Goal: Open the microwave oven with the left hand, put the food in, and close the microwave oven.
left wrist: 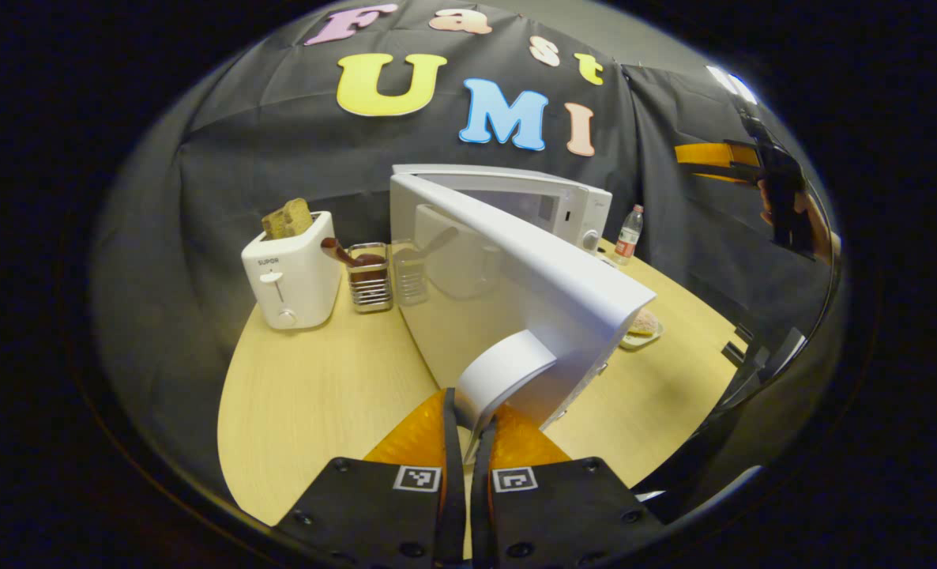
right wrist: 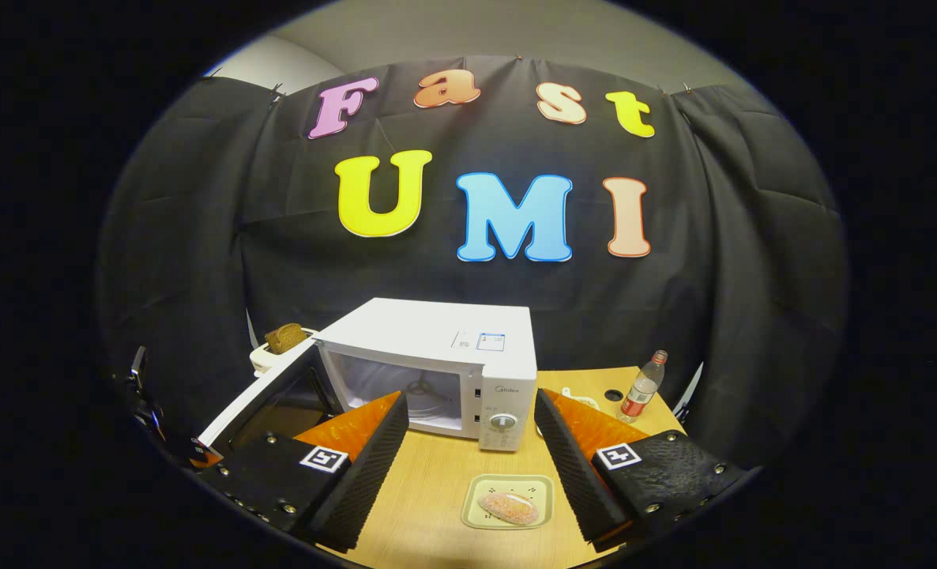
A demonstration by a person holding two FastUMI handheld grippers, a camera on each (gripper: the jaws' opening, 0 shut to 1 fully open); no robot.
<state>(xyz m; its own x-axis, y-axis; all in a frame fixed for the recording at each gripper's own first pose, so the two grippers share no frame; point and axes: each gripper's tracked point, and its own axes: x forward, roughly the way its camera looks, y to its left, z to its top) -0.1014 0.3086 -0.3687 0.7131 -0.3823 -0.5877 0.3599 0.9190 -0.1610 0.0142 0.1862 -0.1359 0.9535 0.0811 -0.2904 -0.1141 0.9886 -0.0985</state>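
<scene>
The white microwave stands at the back of the table with its door swung wide open toward me. My left gripper is shut on the door's curved white handle. The cavity with its turntable shows through the opening. A piece of food lies on a small pale plate on the table in front of the microwave's control panel. Above and behind that plate my right gripper hovers open, holding nothing. The plate also peeks out behind the door's edge.
A white toaster with bread in it and a metal utensil holder stand left of the microwave. A plastic bottle stands at the table's back right. The wooden table has bare surface left of the door.
</scene>
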